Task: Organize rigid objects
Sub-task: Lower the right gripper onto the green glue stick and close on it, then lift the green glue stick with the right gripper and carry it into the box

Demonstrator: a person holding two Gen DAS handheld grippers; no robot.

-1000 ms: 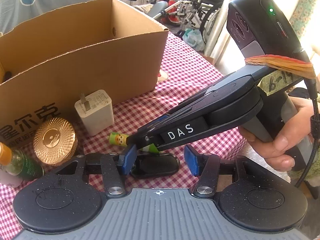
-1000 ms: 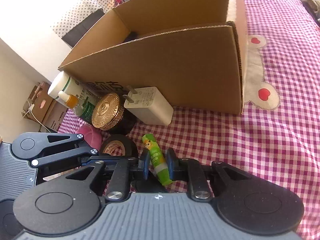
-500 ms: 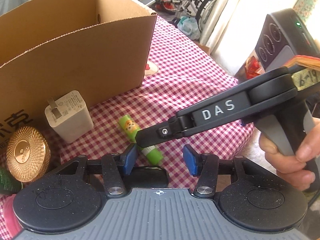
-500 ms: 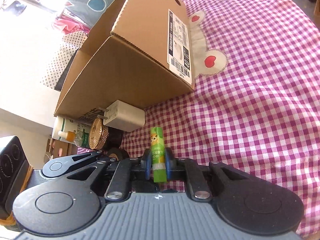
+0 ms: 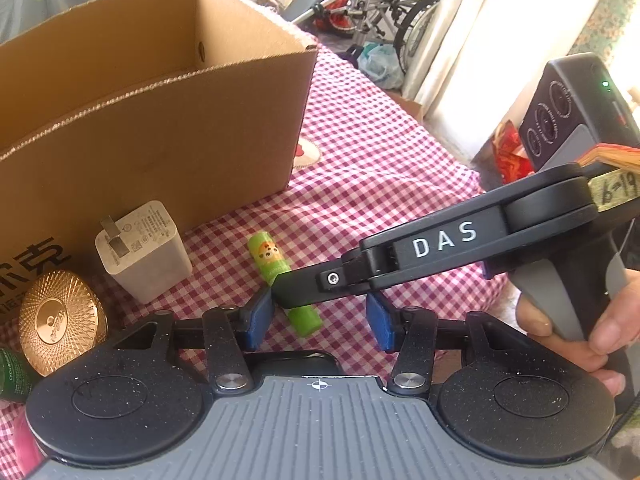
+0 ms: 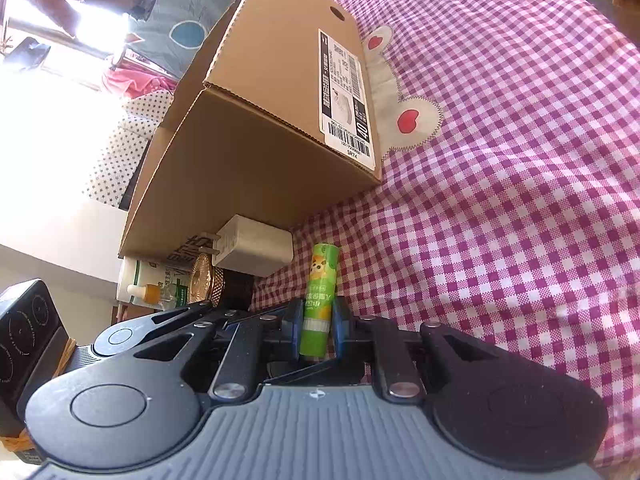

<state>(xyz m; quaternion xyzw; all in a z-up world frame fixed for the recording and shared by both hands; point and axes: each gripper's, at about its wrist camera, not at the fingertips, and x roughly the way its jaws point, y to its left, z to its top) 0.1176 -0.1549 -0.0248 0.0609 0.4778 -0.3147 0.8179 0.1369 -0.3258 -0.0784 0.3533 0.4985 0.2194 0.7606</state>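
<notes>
My right gripper (image 6: 316, 326) is shut on a green glue stick (image 6: 319, 298) with a cartoon label; its tip points toward the cardboard box (image 6: 256, 152). In the left wrist view the right gripper (image 5: 292, 288) reaches in from the right and holds the same glue stick (image 5: 268, 256) just above the checked cloth. My left gripper (image 5: 318, 318) is open and empty, right behind the stick. The open cardboard box (image 5: 152, 120) stands at the back left.
A white charger plug (image 5: 144, 250), a gold round lid (image 5: 60, 320) and a green bottle (image 5: 12, 376) lie in front of the box. A white lotion bottle (image 6: 148, 280) stands further left. The pink checked tablecloth (image 6: 500, 200) extends right; wheelchairs (image 5: 380, 8) stand beyond the table.
My right gripper has closed on the glue stick and turned it to point at the box. The left gripper has drawn back a little and stays open.
</notes>
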